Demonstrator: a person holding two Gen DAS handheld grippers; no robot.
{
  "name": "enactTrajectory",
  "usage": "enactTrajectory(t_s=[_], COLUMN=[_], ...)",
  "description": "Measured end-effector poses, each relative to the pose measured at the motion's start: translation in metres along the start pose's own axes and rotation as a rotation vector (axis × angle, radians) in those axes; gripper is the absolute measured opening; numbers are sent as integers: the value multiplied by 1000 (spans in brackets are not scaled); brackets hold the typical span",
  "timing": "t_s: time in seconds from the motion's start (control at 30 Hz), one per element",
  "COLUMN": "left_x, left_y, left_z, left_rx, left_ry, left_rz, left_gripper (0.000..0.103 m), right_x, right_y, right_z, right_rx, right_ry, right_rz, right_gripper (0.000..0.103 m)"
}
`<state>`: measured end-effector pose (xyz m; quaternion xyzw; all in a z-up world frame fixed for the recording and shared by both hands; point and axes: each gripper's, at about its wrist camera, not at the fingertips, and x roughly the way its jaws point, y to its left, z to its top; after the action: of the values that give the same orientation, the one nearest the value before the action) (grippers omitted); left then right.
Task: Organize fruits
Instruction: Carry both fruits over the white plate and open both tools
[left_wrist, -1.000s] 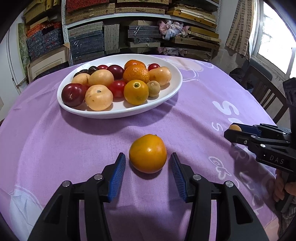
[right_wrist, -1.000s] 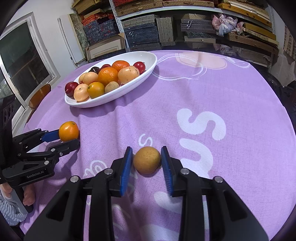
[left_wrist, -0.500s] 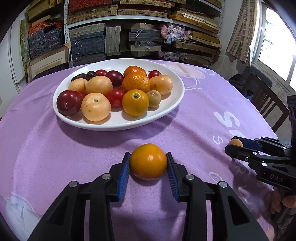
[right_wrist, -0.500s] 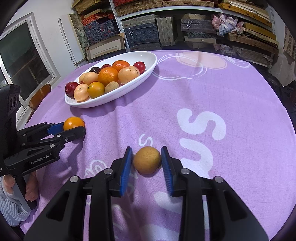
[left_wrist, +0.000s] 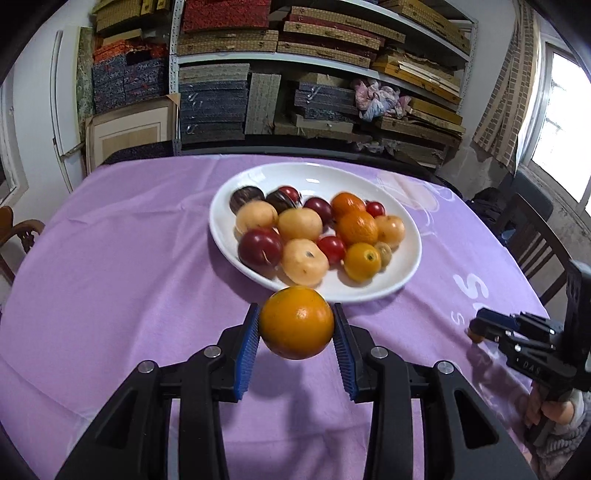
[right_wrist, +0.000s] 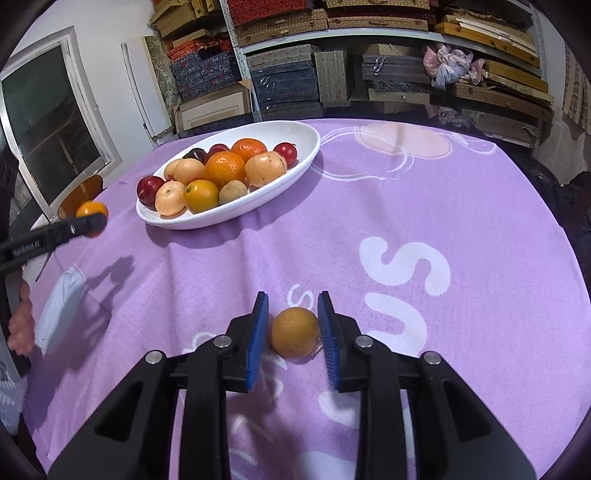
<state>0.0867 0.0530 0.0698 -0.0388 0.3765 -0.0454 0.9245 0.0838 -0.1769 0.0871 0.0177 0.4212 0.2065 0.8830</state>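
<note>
My left gripper (left_wrist: 296, 326) is shut on an orange fruit (left_wrist: 296, 323) and holds it in the air just in front of the white oval plate (left_wrist: 406, 254), which is full of several fruits. The held orange also shows in the right wrist view (right_wrist: 91, 210), left of the plate (right_wrist: 306, 155). My right gripper (right_wrist: 293, 328) rests low on the purple tablecloth (right_wrist: 406, 192), with a small tan fruit (right_wrist: 294, 332) between its blue pads; small gaps show on both sides of the fruit. The right gripper also shows at the right edge of the left wrist view (left_wrist: 476, 328).
Shelves packed with boxes (left_wrist: 295, 74) stand behind the table. Wooden chairs stand at the right (left_wrist: 532, 243) and left (left_wrist: 18, 236). A window (right_wrist: 44, 125) is on the left wall. A gloved hand (right_wrist: 55, 310) holds the left gripper.
My left gripper has shut on the orange fruit and lifted it off the cloth toward the plate. My right gripper stays around the tan fruit.
</note>
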Motion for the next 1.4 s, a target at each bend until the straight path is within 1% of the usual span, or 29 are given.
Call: enactTrajectory(t_s=[0.1,0.23,0.27,0.3,0.33,0.4,0.43,0.47,0.57,0.63,0.73,0.83,0.97,1.07,1.2,1.27,1.4], left_x=[-6,-10,-9,-6,-4,0,2,2,3,3,4,8,19,40,90,116,169], left_y=[6,4,3,0,-3,-9,-11,-13,-17,-19,-27,-37,-50,-56,-57,-55,-44], left_z=[18,17,14,10,7,2,2,2,6,10,19,41,83,118,156,166,174], left_rx=[-5,-1,4,13,22,37,40,42,44,48,72,107,135,134,122,116,49], left_ry=[-26,-32,-27,-15,-3,12,13,13,9,4,-5,-15,-50,-54,3,45,151], left_rz=[-1,-38,-46,-53,-59,-67,-69,-73,-77,-77,-70,-53,-29,-11,14,23,14], left_gripper=[39,39,39,39,39,39,39,39,39,39,39,39,39,39,39,39,39], right_x=[-1,-2,-2,1,9,8,9,8,2,-3,-12,-24,-36,-34,-5,19,70], right_y=[2,4,5,7,8,9,9,7,5,7,12,17,25,34,45,46,43], right_z=[0,0,-1,-2,-4,-6,-7,-7,-9,-11,-8,15,68,106,140,153,169], right_rx=[-13,-44,-54,-71,-90,-102,-99,-94,-84,-101,-118,-137,-144,-146,-148,-135,-106], right_ry=[-5,-3,1,25,85,78,79,73,36,29,13,-18,-91,-136,-136,-115,-51], right_rz=[-11,-31,-37,-52,-52,-56,-53,-50,-54,-64,-56,-50,-32,-16,2,5,2], right_gripper=[24,24,29,33,35,34,30,29,28,28,28,28,28,28,28,28,28])
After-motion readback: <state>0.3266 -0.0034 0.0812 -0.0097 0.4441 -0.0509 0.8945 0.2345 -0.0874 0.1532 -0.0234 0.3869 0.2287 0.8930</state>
